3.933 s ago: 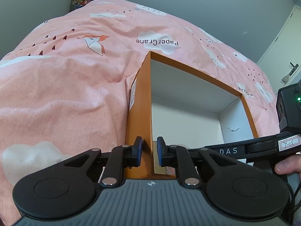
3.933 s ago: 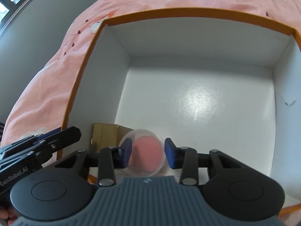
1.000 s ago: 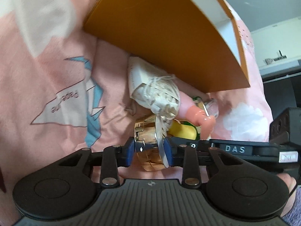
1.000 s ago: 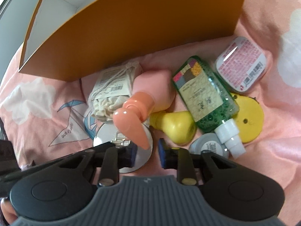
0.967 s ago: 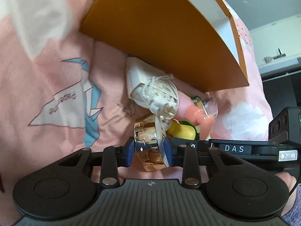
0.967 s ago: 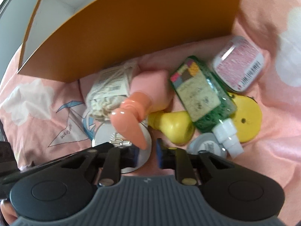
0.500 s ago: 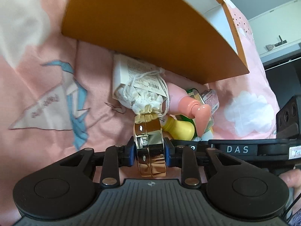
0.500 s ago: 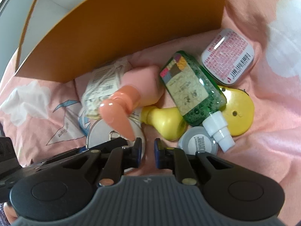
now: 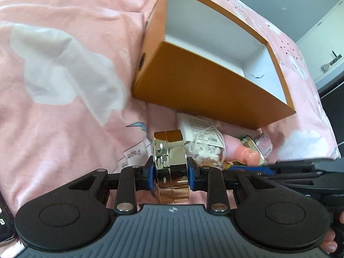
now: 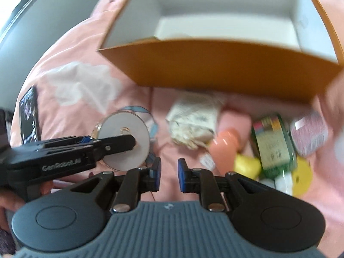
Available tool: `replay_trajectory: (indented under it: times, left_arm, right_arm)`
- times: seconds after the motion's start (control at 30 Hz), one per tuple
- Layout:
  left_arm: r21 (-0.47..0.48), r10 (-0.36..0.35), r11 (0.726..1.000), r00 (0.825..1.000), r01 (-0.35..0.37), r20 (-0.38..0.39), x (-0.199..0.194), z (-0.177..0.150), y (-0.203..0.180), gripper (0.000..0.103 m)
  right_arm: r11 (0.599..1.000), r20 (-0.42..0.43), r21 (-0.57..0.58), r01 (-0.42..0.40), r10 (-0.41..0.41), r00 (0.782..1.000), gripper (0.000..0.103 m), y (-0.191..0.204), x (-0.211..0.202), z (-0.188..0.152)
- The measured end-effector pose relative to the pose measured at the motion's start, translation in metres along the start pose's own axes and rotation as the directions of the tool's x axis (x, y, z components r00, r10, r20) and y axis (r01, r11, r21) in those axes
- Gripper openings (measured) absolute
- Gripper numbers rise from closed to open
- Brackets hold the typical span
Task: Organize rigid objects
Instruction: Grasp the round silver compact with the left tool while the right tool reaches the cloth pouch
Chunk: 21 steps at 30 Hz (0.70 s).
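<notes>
Gold compact [image 9: 171,167] clamped edge-on in left tongs [image 9: 171,172], right tongs [image 10: 168,175] slightly parted, holding nothing, 1 orange box [image 9: 206,79] behind.

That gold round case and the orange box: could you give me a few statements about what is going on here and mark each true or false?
1. The left hand-held gripper is clamped on the gold round case. True.
2. The right hand-held gripper holds the green bottle. False: its fingers hold nothing, and the bottle lies on the pink bedcover.
3. The orange box is open on top. True.
4. The gold round case already sits in the box. False: it is held outside, in front of the box.
</notes>
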<state>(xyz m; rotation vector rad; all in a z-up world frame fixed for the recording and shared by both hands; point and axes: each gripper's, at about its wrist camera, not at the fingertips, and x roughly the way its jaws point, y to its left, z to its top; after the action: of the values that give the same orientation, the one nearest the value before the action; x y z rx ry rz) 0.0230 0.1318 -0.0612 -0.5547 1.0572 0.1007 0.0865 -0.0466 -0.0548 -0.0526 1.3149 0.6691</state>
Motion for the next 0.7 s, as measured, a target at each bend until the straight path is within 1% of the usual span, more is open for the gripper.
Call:
replay_trajectory:
  times: [0.03,0.07,0.1,0.17,0.23,0.3,0.37,0.4,0.47,0.5,0.6,0.7]
  left_arm:
    - [-0.005,0.002,1.000,1.000,-0.002,0.000,0.000,0.000,0.001,0.032]
    - [-0.008,0.003,1.000,1.000,-0.003,0.002,0.001,0.000,0.002,0.032]
    - [-0.008,0.002,1.000,1.000,-0.001,0.007,0.001,0.001,0.003,0.032]
    - [-0.004,0.005,1.000,1.000,-0.005,0.015,0.002,-0.001,0.002,0.032]
    - [-0.002,0.007,1.000,1.000,-0.007,0.022,0.003,-0.001,0.003,0.032]
    - [-0.007,0.007,1.000,1.000,-0.007,0.023,0.003,-0.001,0.005,0.032]
    - [-0.009,0.015,1.000,1.000,-0.015,0.020,0.005,0.000,0.008,0.032]
    - [-0.008,0.017,1.000,1.000,-0.017,0.017,0.007,0.000,0.009,0.032]
    - [-0.008,0.015,1.000,1.000,-0.015,0.013,0.009,0.000,0.008,0.032]
    - [-0.007,0.015,1.000,1.000,-0.015,0.012,0.010,0.000,0.008,0.032]
    - [-0.004,0.014,1.000,1.000,-0.014,0.009,0.013,0.001,0.008,0.032]
    - [-0.007,0.016,1.000,1.000,-0.016,0.004,0.016,0.001,0.008,0.033]
  right_arm:
    - [0.999,0.010,-0.042,0.013,-0.012,1.000,0.022,0.005,-0.001,0.002]
    - [0.996,0.017,-0.088,0.033,-0.031,0.999,0.028,0.010,-0.001,0.005]
    - [0.988,0.024,-0.137,0.065,-0.062,0.998,0.030,0.016,0.001,0.008]
    - [0.961,0.031,-0.243,0.130,-0.126,0.992,0.033,0.025,0.008,0.013]
    - [0.917,0.035,-0.350,0.194,-0.194,0.980,0.039,0.034,0.020,0.015]
    - [0.870,0.031,-0.442,0.217,-0.227,0.973,0.045,0.038,0.030,0.016]
    - [0.809,0.045,-0.533,0.248,-0.266,0.963,0.048,0.042,0.041,0.014]
    - [0.769,0.061,-0.579,0.270,-0.290,0.955,0.051,0.044,0.046,0.013]
    - [0.709,0.080,-0.643,0.291,-0.315,0.946,0.056,0.047,0.055,0.010]
    - [0.690,0.080,-0.664,0.287,-0.316,0.945,0.057,0.047,0.058,0.009]
    - [0.655,0.070,-0.702,0.280,-0.328,0.942,0.057,0.047,0.070,0.008]
    - [0.604,0.097,-0.737,0.303,-0.349,0.932,0.064,0.047,0.083,0.003]
